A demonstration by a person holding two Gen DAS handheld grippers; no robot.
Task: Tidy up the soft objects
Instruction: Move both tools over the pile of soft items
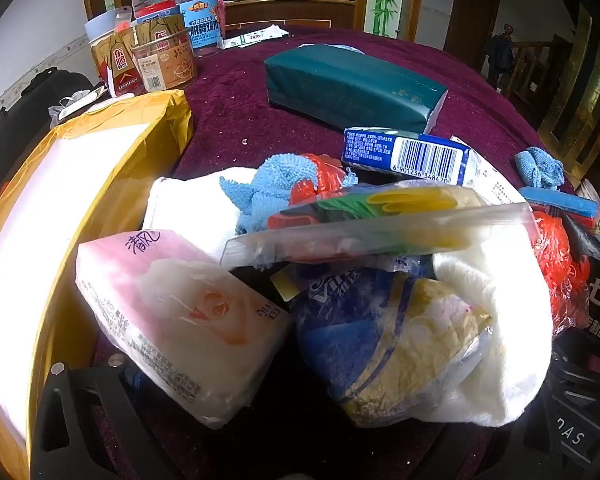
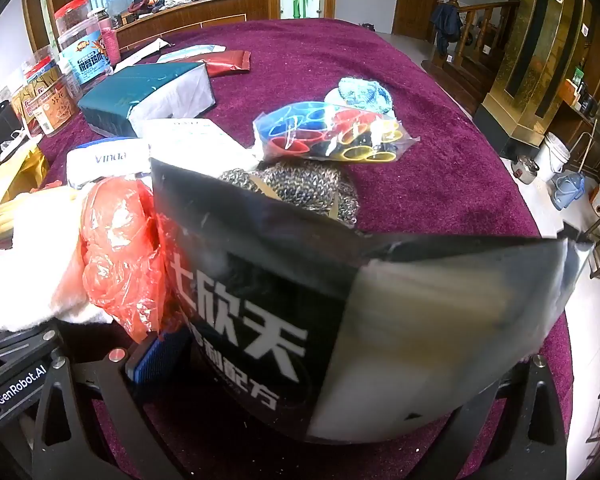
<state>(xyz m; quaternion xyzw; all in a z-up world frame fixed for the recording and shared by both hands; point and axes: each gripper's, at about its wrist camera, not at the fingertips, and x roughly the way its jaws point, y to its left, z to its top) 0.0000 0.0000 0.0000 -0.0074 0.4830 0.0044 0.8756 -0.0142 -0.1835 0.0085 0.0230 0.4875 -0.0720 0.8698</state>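
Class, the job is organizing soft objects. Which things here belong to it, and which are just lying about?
Belong to the job:
pink tissue pack
white towel
blue cloth
green tissue pack
yellow bin

Just lying about:
snack jars
bag of coloured rings

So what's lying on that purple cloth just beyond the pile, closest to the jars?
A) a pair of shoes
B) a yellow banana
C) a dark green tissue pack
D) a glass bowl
C: a long dark green tissue pack lies flat on the purple tablecloth, past the heap of soft things, with the snack jars standing behind it to the left.
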